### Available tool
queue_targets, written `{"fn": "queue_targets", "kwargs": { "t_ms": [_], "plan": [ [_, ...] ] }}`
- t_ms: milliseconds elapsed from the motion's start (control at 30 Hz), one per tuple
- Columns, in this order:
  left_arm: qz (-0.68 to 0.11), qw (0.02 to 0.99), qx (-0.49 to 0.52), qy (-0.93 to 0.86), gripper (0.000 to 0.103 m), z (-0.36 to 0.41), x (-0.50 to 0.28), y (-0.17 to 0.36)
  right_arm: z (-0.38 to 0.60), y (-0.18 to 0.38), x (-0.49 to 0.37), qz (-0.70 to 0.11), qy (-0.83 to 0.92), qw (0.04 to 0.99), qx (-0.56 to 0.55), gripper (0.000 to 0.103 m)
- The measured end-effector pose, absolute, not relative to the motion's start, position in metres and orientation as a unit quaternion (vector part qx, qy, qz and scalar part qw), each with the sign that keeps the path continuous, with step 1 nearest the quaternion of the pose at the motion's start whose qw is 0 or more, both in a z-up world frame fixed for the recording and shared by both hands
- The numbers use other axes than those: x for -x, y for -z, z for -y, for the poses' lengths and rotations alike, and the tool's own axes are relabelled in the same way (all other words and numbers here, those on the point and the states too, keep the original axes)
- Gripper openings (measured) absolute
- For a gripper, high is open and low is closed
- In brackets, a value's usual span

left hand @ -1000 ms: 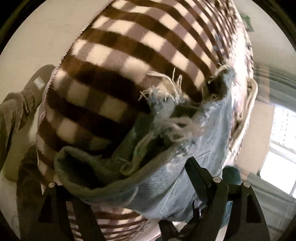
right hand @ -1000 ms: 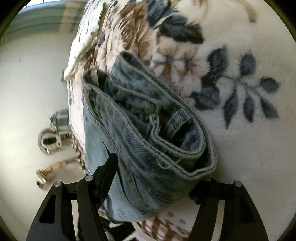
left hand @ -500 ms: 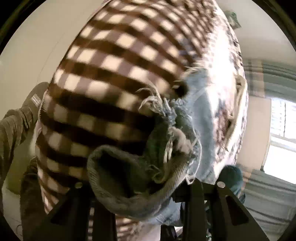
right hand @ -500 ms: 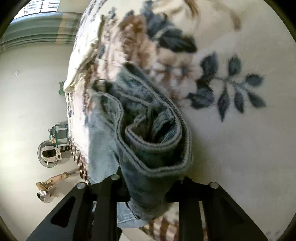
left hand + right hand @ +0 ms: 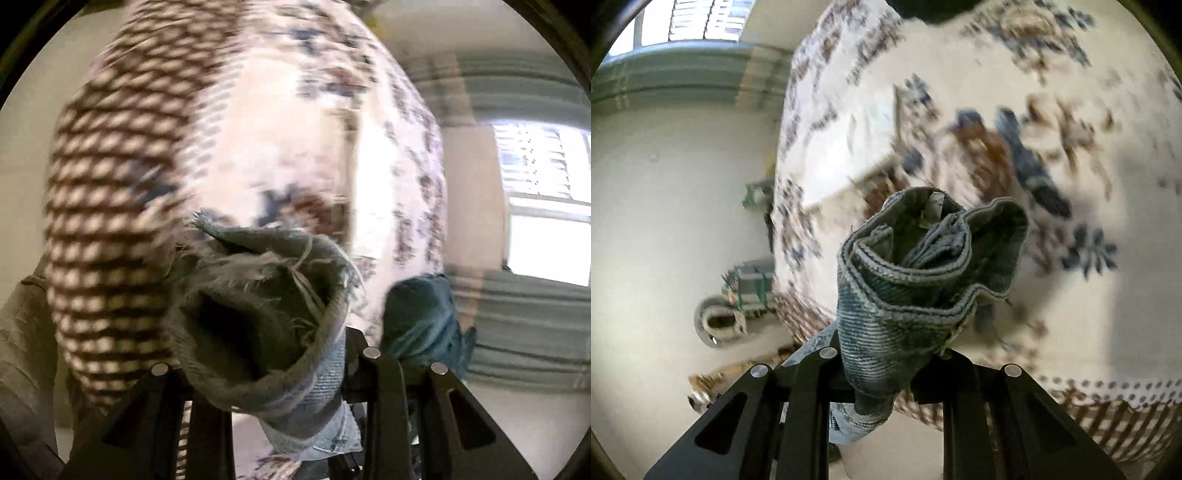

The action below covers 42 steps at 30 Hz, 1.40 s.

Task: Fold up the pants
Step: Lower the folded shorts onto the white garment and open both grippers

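Observation:
The pants are light blue jeans. In the left wrist view my left gripper [image 5: 273, 373] is shut on the frayed leg hem of the jeans [image 5: 266, 310], which bunches up between the fingers and hangs above the bed. In the right wrist view my right gripper [image 5: 882, 362] is shut on the stitched waistband end of the jeans [image 5: 923, 280], also bunched and lifted off the bed. The stretch of denim between the two grippers is hidden below the frames.
A bed with a cream floral blanket [image 5: 1071, 277] that has a brown checked border [image 5: 110, 206] lies under both grippers. A dark teal garment [image 5: 421, 321] sits by the left gripper. A white folded cloth [image 5: 849, 147] lies further up the bed. Floor clutter [image 5: 738, 302] lies left.
Both grippers closed on the jeans ends and lifted them off the blanket. The views now sit higher above the bed and are blurred by motion.

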<state>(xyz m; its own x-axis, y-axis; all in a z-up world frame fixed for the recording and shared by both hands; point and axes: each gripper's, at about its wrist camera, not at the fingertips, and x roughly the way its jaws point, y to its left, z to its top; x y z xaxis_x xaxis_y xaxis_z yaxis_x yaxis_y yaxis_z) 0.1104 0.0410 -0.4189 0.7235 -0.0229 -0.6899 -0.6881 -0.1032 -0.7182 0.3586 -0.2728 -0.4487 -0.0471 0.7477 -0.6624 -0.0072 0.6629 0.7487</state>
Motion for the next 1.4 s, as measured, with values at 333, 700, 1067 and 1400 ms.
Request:
{"fn": "queue_targets", "kwargs": {
  "t_ms": [333,700,1067,1400],
  "plan": [
    [-0.263,0.676,0.672,-0.150,0.026,-0.189,-0.278,0.365,0.160,0.372,-0.468,-0.553,-0.264,0.702,-0.365,0.020],
    [-0.341,0.725,0.594,-0.074,0.026,-0.352,-0.472,0.464,0.013,0.510,-0.558,-0.509,-0.211,0.729,-0.407,0.020],
    [-0.422,0.706,0.563,-0.076,0.026,-0.359,-0.443,0.571,-0.003,0.599,-0.525,-0.548,-0.182,0.723,-0.379,0.020],
    [-0.469,0.722,0.506,-0.059,0.036,-0.363,-0.430,0.551,0.014,0.601,-0.514,-0.594,-0.136,0.713,-0.347,0.049]
  ]
}}
